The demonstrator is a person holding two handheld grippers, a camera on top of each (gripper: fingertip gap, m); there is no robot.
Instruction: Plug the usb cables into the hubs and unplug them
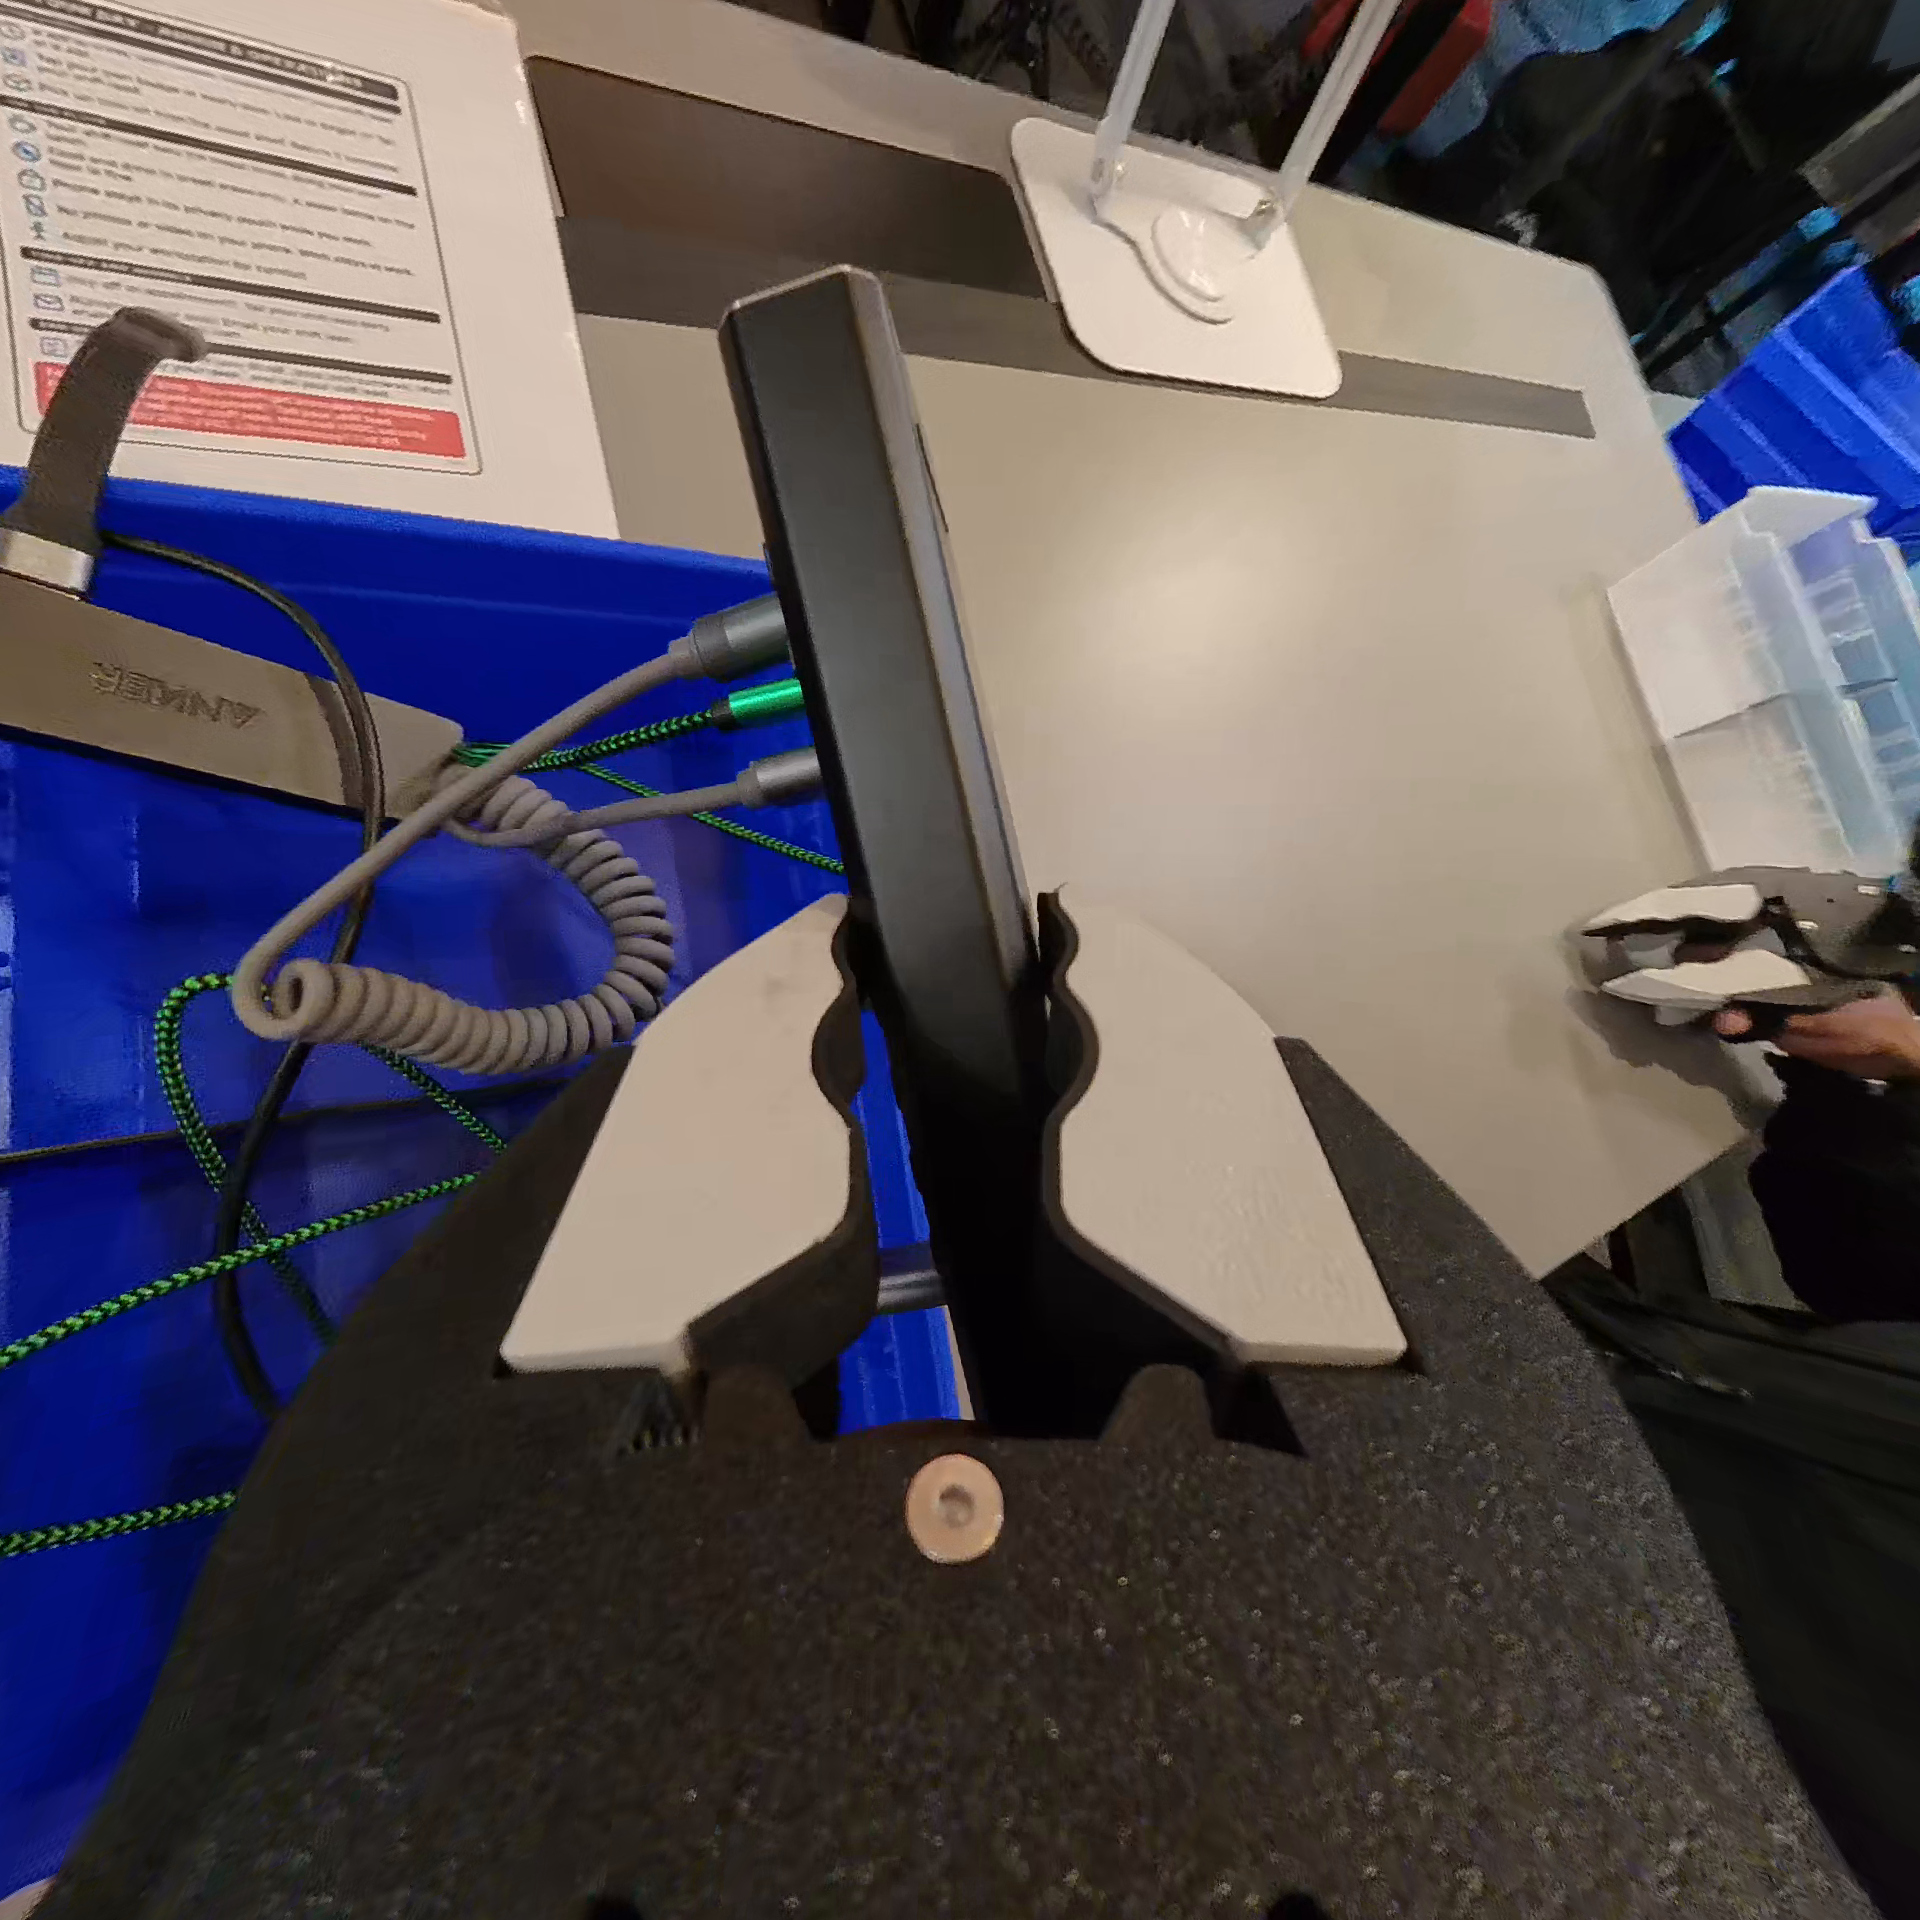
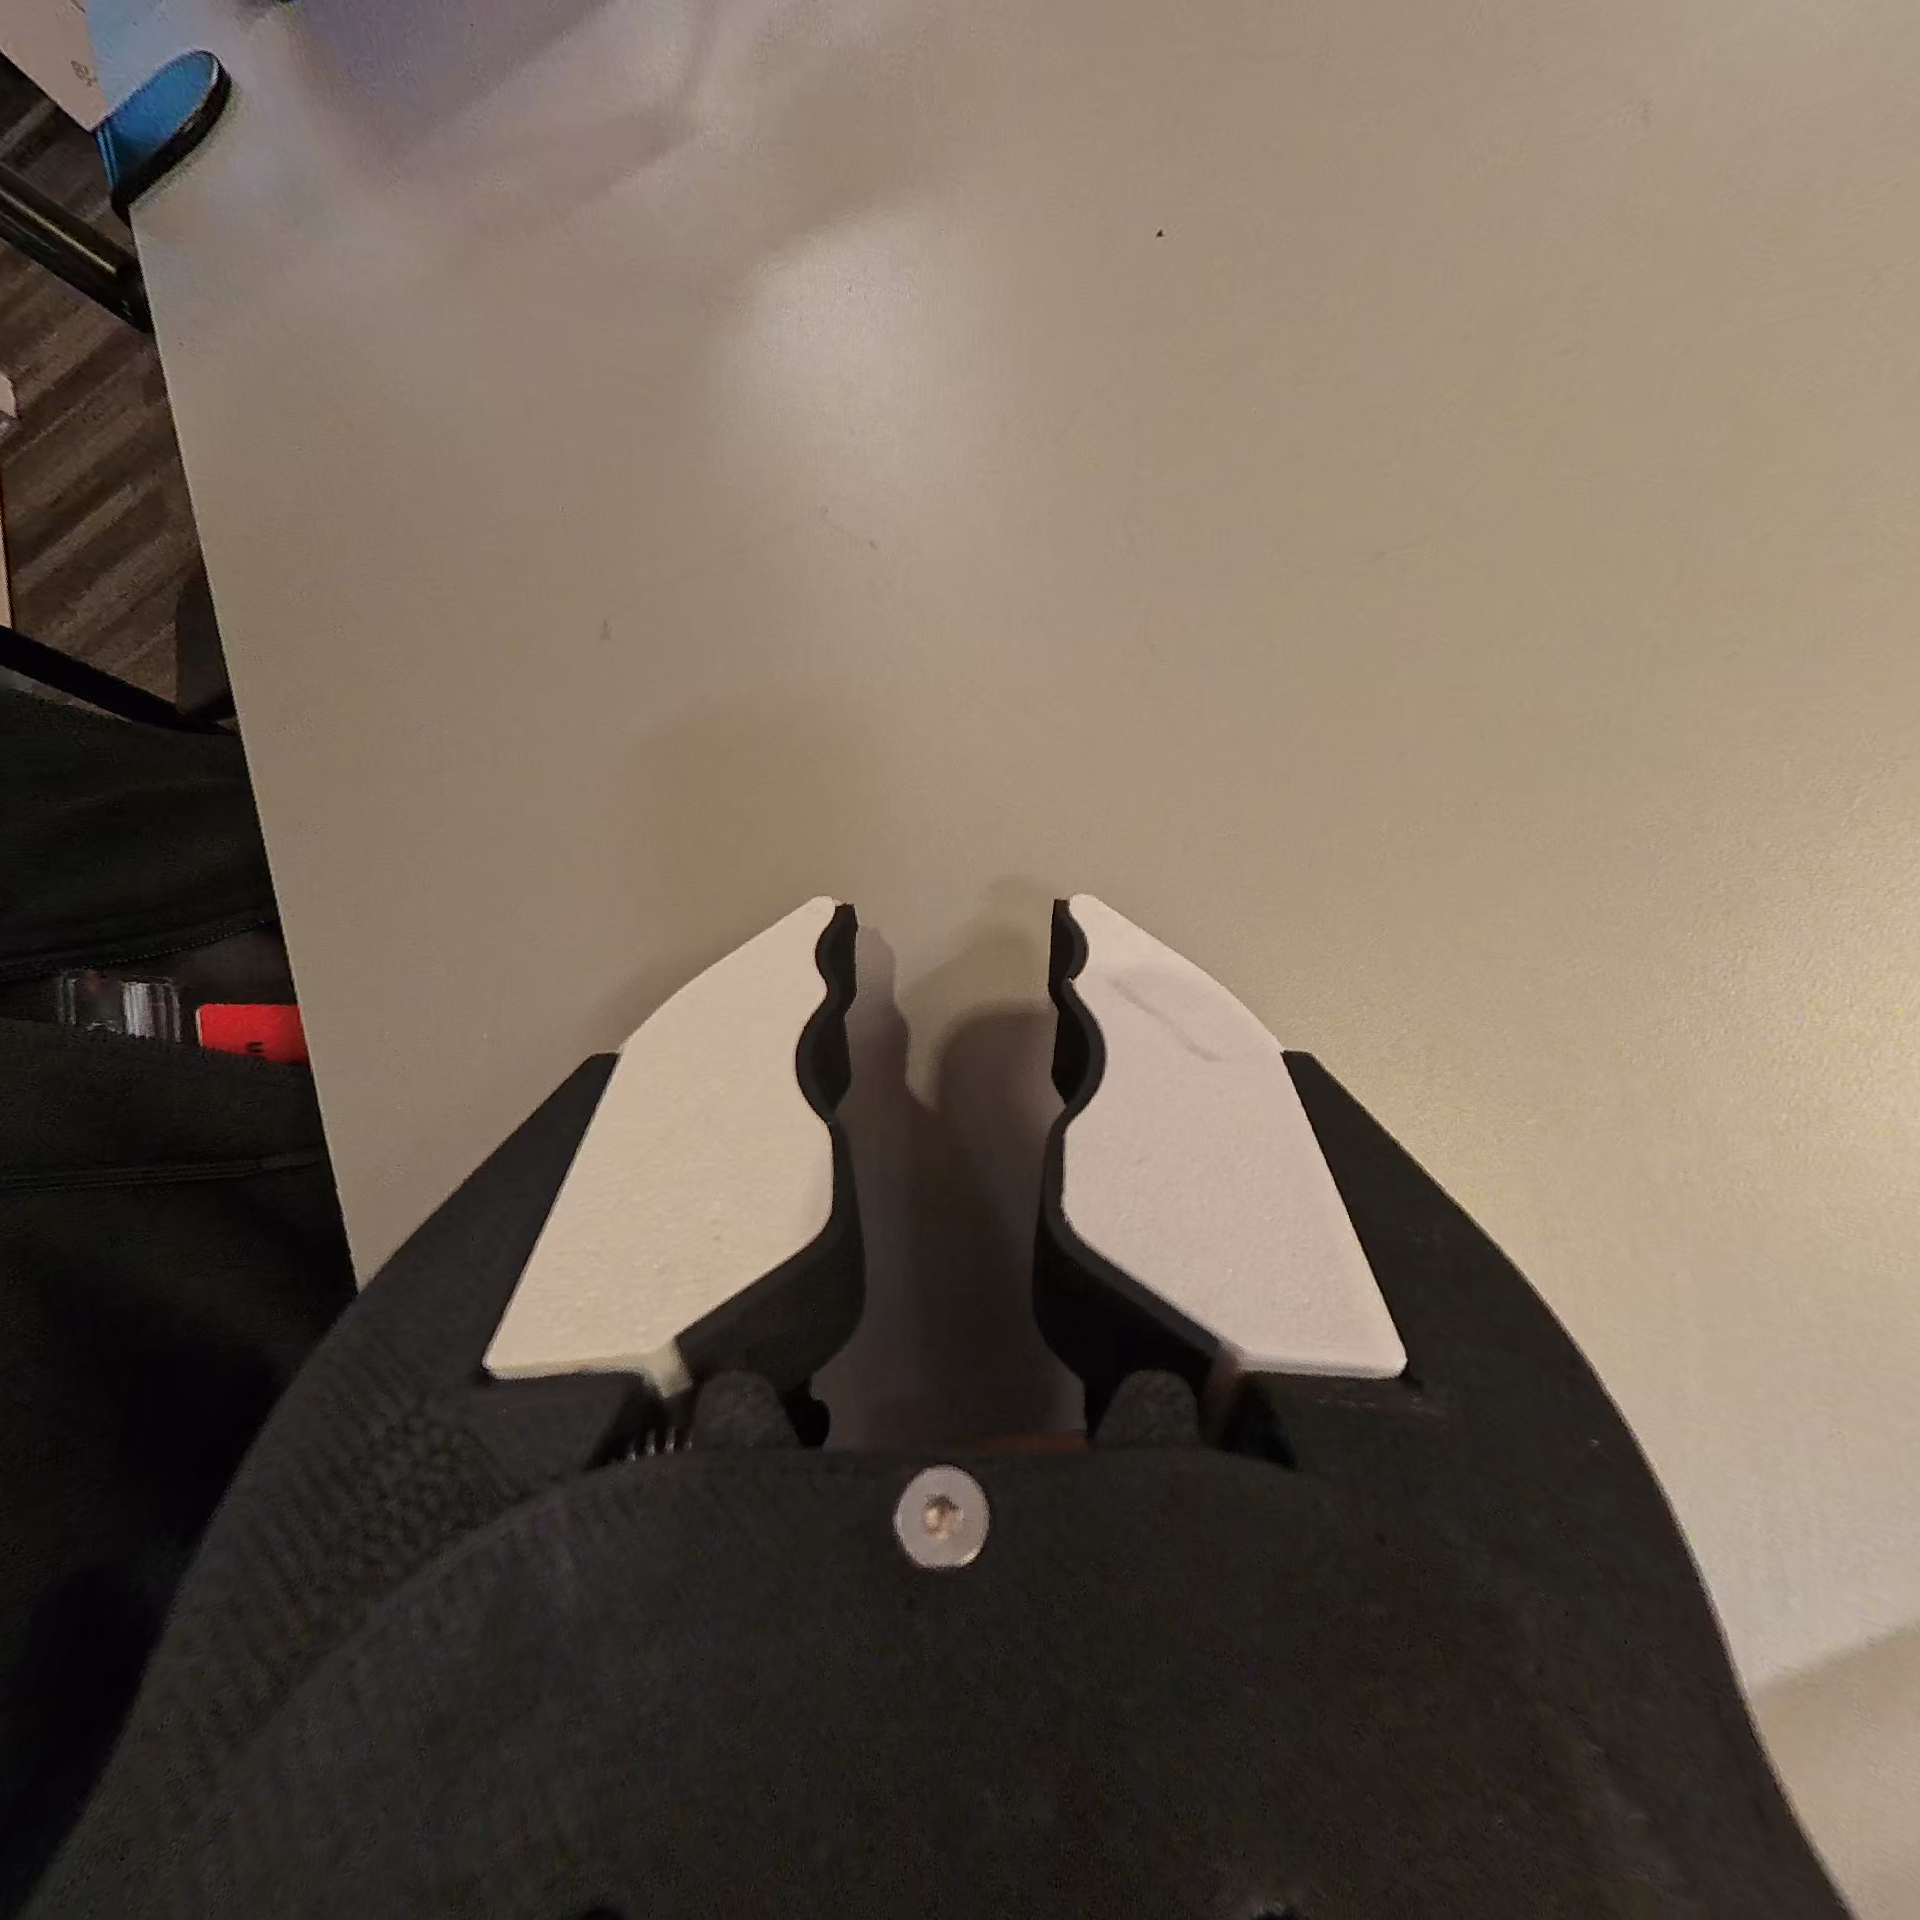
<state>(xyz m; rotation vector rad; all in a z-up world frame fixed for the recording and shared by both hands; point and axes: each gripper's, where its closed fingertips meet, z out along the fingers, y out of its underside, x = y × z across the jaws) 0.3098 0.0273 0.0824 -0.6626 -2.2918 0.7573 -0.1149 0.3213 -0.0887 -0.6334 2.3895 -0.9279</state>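
Observation:
My left gripper (image 1: 948,914) is shut on a long black hub (image 1: 883,644) and holds it on edge above the blue bin (image 1: 416,935). Three plugs sit in the hub's left side: a grey plug (image 1: 738,639) on a coiled grey cable (image 1: 540,997), a green plug (image 1: 764,701) on a green braided cable (image 1: 187,1060), and another grey plug (image 1: 779,777). A second grey hub (image 1: 177,707) lies in the bin at left. My right gripper (image 2: 954,914) is open and empty over the bare table (image 2: 1039,520); it also shows in the left wrist view (image 1: 1621,956).
A white printed sheet (image 1: 239,239) stands behind the bin. A white stand base (image 1: 1174,260) sits at the table's back. A clear plastic drawer box (image 1: 1777,665) is at right. A blue-and-black object (image 2: 166,104) lies at the table's far left corner.

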